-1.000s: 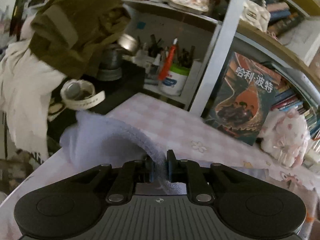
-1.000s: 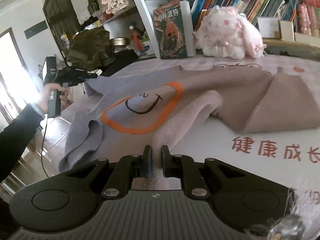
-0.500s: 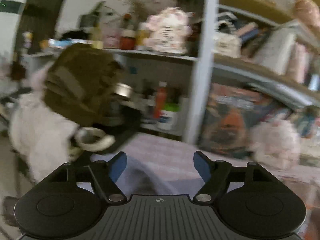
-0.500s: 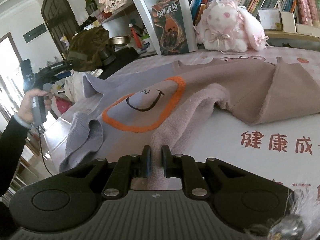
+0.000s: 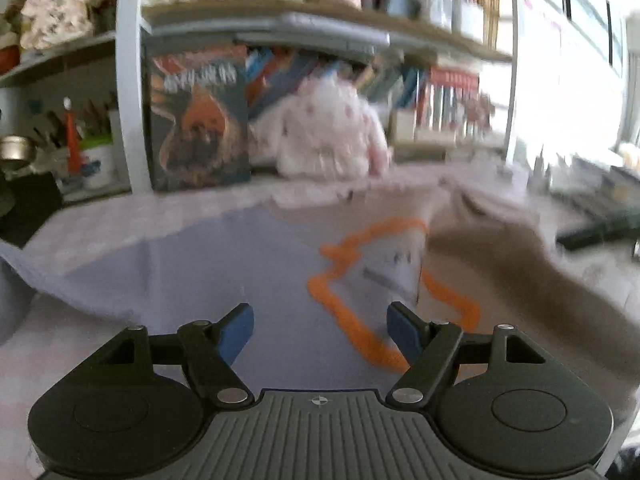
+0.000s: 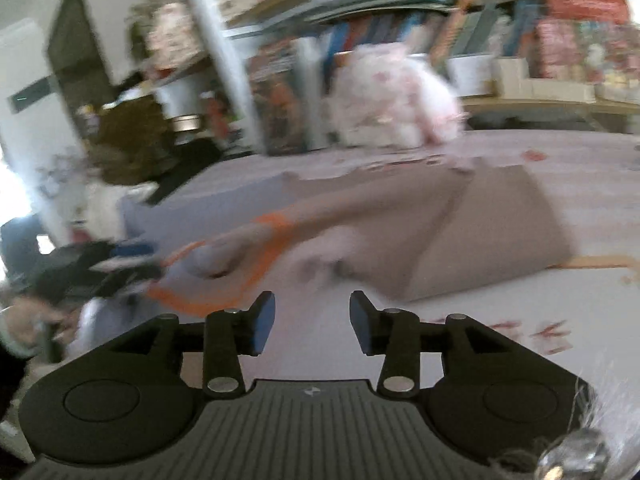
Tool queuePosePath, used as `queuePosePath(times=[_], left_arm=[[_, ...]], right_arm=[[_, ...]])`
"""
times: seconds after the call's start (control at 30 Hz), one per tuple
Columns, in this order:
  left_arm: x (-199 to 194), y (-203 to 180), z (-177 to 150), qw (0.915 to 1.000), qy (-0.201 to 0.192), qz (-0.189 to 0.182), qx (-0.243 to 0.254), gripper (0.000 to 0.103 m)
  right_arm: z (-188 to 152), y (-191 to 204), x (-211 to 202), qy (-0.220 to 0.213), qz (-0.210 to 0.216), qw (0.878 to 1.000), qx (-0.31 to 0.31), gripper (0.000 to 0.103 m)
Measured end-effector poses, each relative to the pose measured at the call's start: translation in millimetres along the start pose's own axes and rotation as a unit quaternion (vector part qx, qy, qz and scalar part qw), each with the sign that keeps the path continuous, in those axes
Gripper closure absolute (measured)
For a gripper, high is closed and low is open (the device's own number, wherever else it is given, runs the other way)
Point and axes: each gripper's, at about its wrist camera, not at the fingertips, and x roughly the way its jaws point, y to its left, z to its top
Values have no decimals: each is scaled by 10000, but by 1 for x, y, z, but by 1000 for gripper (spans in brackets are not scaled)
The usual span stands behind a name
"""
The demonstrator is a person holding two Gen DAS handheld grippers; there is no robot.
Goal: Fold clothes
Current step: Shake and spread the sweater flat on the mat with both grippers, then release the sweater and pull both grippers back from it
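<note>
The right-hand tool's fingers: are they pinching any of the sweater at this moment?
No: the right gripper has its blue-padded fingers spread apart with nothing between them, and the sweater lies beyond them on the table.

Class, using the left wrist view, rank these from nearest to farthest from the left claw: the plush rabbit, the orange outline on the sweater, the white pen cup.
1. Orange outline: on the sweater, just beyond the open left claw, to its right.
2. Plush rabbit: centre back, against the shelf.
3. White pen cup: far left, in the shelf recess; close to the rabbit's depth, so this ranking is tentative.
</note>
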Motion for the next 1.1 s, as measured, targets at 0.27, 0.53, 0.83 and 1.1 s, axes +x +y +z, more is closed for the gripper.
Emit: queuePosePath(times=[0.27, 0.53, 0.83, 1.1], left_arm=[[-5, 16, -18, 9994, 191, -3, -287, 27], [-19, 18, -28, 9995, 214, 10, -224, 27], [-18, 4, -30, 9996, 263, -13, 92, 27], [-16, 4, -33, 9998, 194, -38, 75, 27]], right_arm=[[18, -38, 42, 37, -1014, 9945, 244, 55], [31, -48, 85, 162, -2336, 9688, -807, 89], [43, -99, 77, 45, -2861, 9579, -218, 64], [54, -55, 110, 419, -2924, 9385, -1787, 56]])
